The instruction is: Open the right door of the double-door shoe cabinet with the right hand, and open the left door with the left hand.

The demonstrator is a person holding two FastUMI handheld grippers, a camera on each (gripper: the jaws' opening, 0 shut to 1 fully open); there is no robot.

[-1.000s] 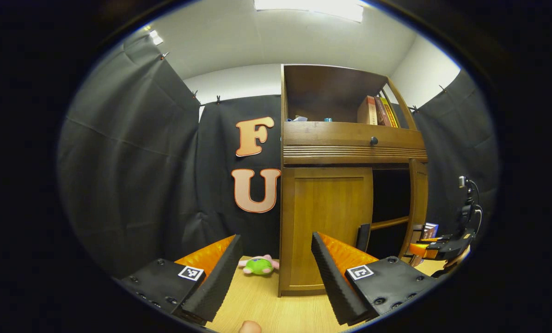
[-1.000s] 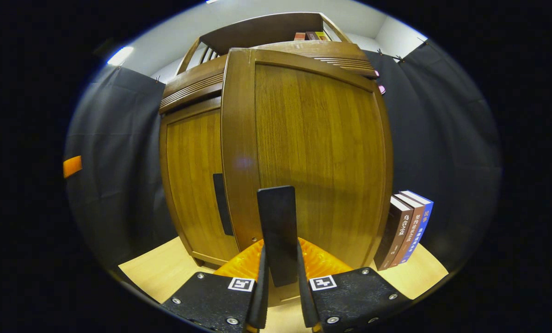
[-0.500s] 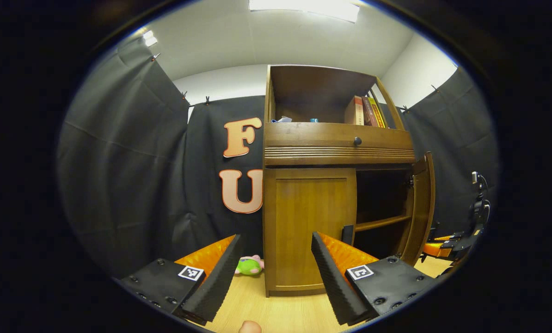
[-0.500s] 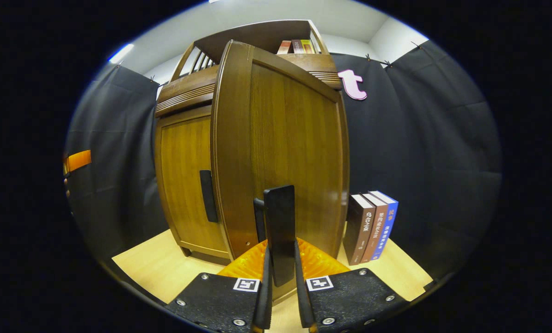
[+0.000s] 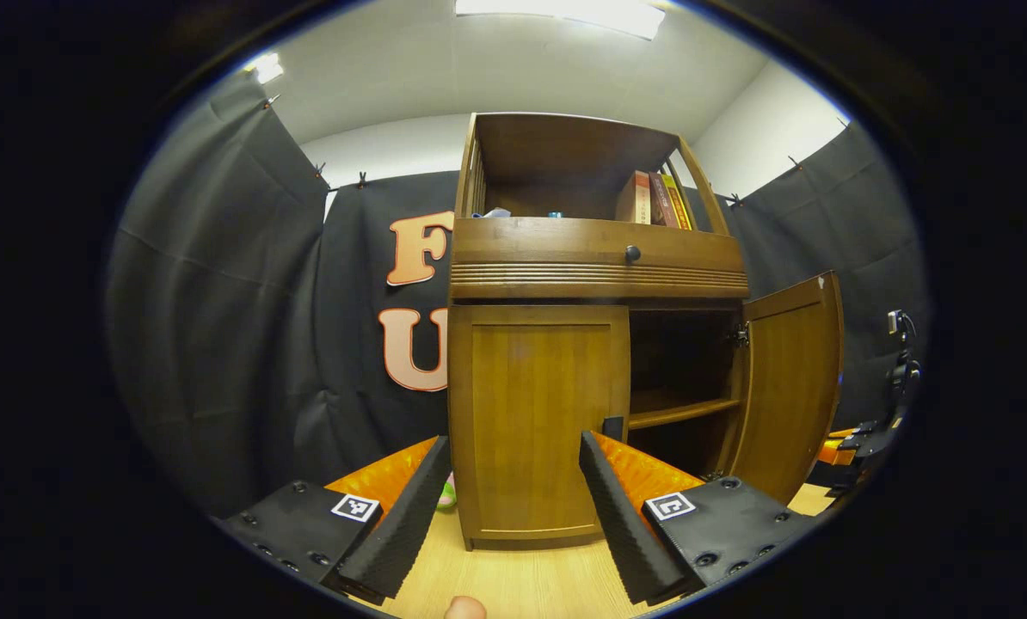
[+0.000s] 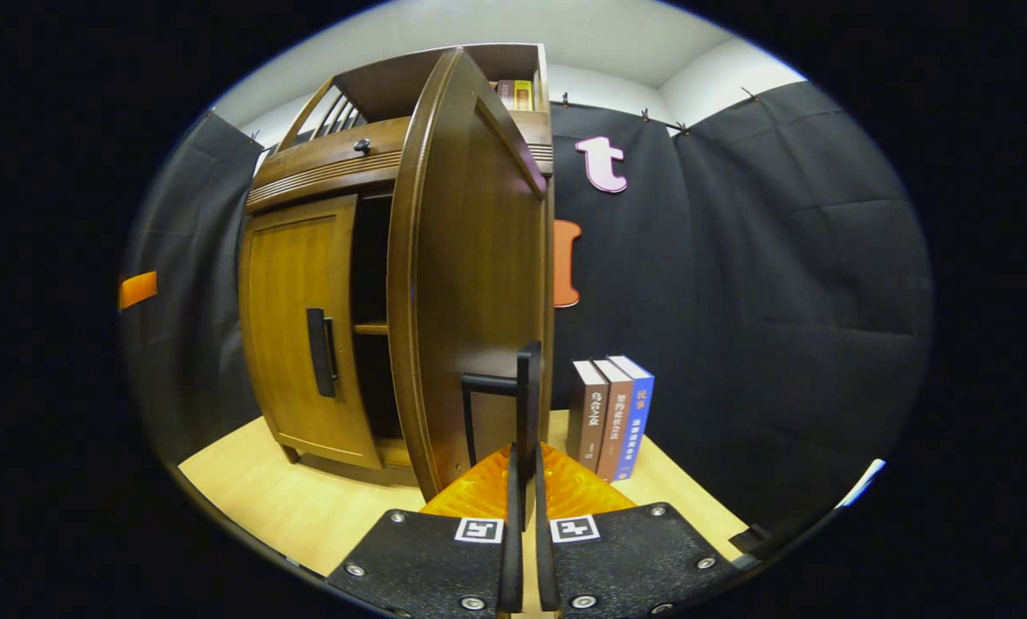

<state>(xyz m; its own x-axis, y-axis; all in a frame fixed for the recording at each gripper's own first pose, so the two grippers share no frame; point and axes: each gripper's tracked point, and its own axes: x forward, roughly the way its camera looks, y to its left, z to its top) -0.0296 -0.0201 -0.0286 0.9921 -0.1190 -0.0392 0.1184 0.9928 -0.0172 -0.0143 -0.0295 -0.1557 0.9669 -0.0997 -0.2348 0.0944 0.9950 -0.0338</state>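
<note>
Left door of the brown wooden double-door shoe cabinet (image 5: 538, 421): closed, straight ahead of the left gripper (image 5: 509, 507), just past its fingertips. Dark upright bar handle (image 5: 613, 427) on that door: peeking out ahead and a little right of centre, just above the right finger, long axis vertical. Best reached, by judgement, with a short push forward and rightward so the fingers straddle the bar from both sides. Left gripper: spread wide, holding nothing, hovering over the pale wooden bench (image 5: 522, 580).

Right door (image 6: 470, 284): swung well outward, edge-on directly ahead of the right gripper (image 6: 524, 481). Its dark vertical handle (image 6: 527, 404): squeezed between both fingers, gripper clenched tight on it. Dark interior with a shelf (image 5: 673, 413) exposed, ahead and right of the left gripper.

Row of upright books (image 6: 612, 417) on the bench, ahead and slightly right of the right gripper, just beyond the open door.
</note>
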